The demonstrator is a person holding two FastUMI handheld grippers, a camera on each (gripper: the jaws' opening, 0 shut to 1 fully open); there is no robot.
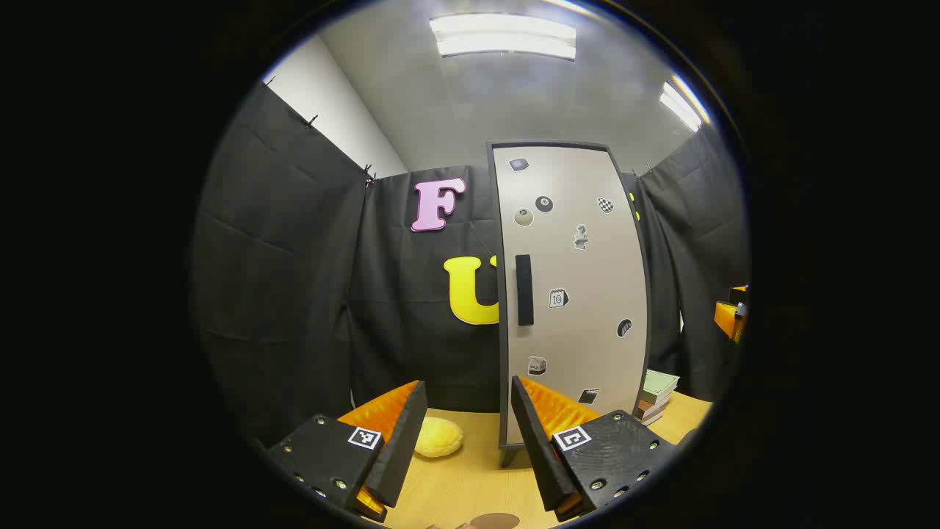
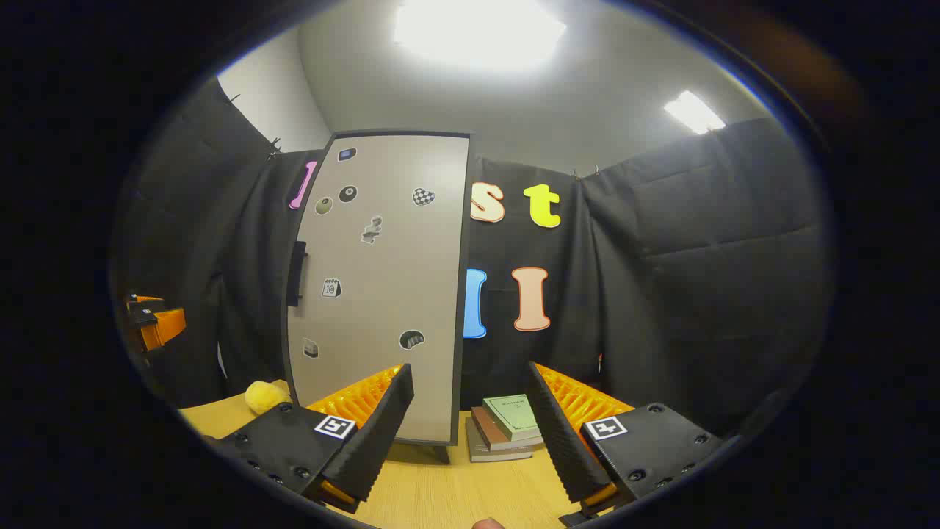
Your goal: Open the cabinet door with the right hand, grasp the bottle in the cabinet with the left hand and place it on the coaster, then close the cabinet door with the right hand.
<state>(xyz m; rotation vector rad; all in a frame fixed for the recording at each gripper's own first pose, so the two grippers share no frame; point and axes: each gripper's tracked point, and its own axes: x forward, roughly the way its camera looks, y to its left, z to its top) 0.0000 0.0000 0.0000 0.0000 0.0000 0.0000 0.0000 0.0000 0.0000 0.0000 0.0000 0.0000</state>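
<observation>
A wooden table (image 1: 470, 477) holds the closed cabinet (image 1: 573, 294) (stickers on its door); left gripper (image 1: 468, 433) and right gripper (image 2: 470, 426) hover spread, empty.

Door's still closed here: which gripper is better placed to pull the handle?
Right, probably. The right gripper is open and empty, facing the cabinet door with its handle in sight. The left gripper looks equally near, so placement hardly differs.

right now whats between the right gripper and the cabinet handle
Nothing: in the right gripper view, bare table and air separate the open right gripper from the closed cabinet's handle.
</observation>
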